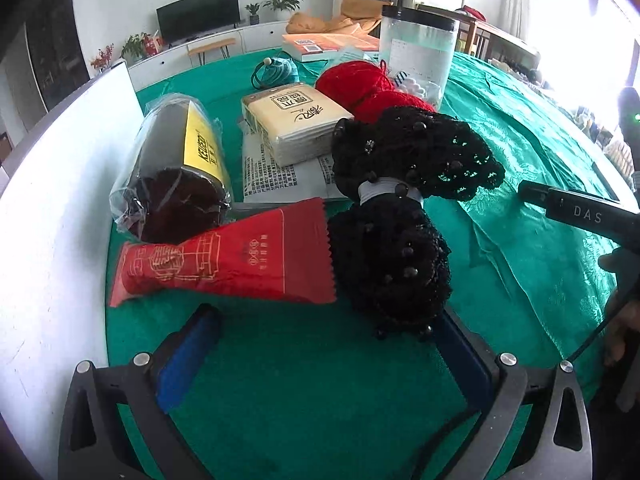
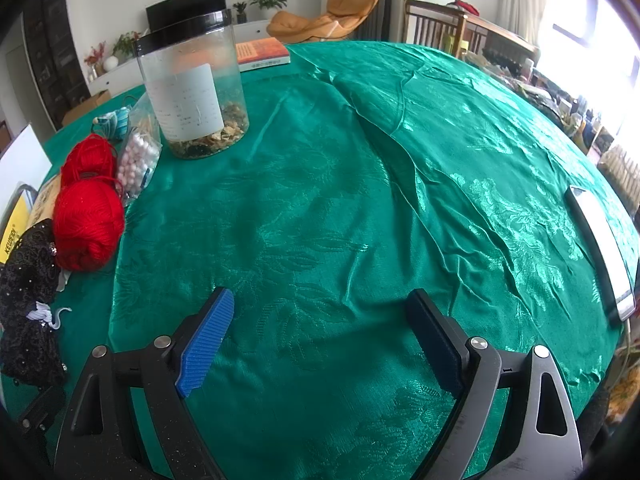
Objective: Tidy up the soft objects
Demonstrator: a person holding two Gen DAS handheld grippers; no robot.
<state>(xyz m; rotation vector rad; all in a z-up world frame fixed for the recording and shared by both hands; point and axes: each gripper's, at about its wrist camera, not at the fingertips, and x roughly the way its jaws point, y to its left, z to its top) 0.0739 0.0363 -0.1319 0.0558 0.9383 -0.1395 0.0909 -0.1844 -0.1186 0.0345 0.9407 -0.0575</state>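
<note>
The left gripper (image 1: 332, 344) is spread wide; the black lace bundle (image 1: 396, 232) lies just ahead, perhaps touching its right finger. The right gripper (image 2: 320, 336) is spread over bare cloth (image 2: 360, 200).

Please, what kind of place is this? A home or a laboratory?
Most likely a home living room: a television on a low white cabinet with potted plants, an orange lounge chair, and a table under a green cloth.

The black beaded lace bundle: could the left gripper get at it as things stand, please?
Probably yes. The left gripper is open, and the black beaded lace bundle lies just ahead of its fingers, its near end already by one pad, with nothing between them.
</note>
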